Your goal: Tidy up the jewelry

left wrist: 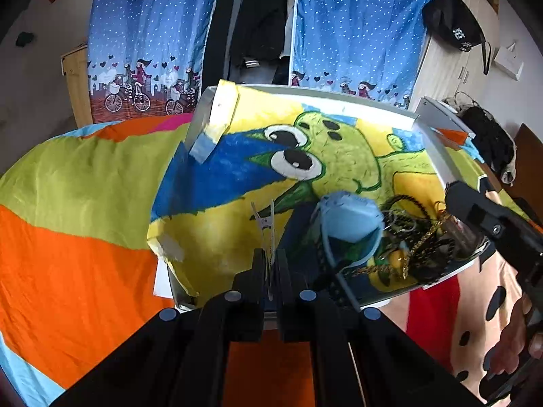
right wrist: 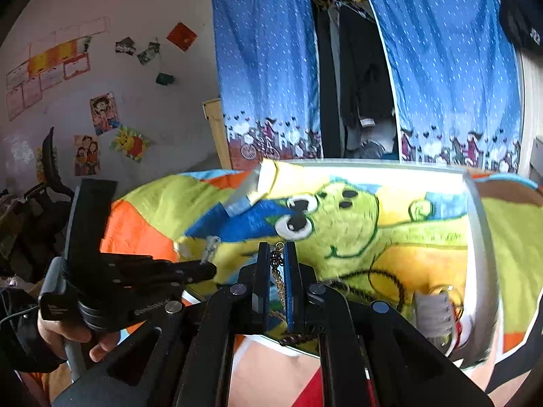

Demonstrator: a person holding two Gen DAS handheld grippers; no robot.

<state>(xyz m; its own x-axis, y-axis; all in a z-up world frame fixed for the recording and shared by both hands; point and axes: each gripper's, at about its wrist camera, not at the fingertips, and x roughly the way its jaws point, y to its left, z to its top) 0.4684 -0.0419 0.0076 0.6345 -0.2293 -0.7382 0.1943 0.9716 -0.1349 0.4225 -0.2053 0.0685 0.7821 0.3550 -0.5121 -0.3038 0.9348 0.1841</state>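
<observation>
A shallow tray (left wrist: 437,156) lined with a cartoon drawing lies on the bed. My left gripper (left wrist: 270,254) is shut on a small silver hair clip (left wrist: 266,224) above the tray's near left part. A pale blue bracelet box (left wrist: 349,224) and a tangle of gold and black chains (left wrist: 417,240) lie at the tray's right end. My right gripper (right wrist: 277,254) is shut on a gold chain (right wrist: 278,278) that hangs down between its fingers. The left gripper (right wrist: 207,268) with the clip shows in the right wrist view too.
The tray (right wrist: 475,237) sits on a bedspread (left wrist: 68,203) of orange, green and red patches. Blue dotted curtains (left wrist: 146,34) hang behind. A grey ribbed item (right wrist: 434,315) and black cord (right wrist: 380,278) lie in the tray's right part. A black bag (left wrist: 454,20) hangs on the wall.
</observation>
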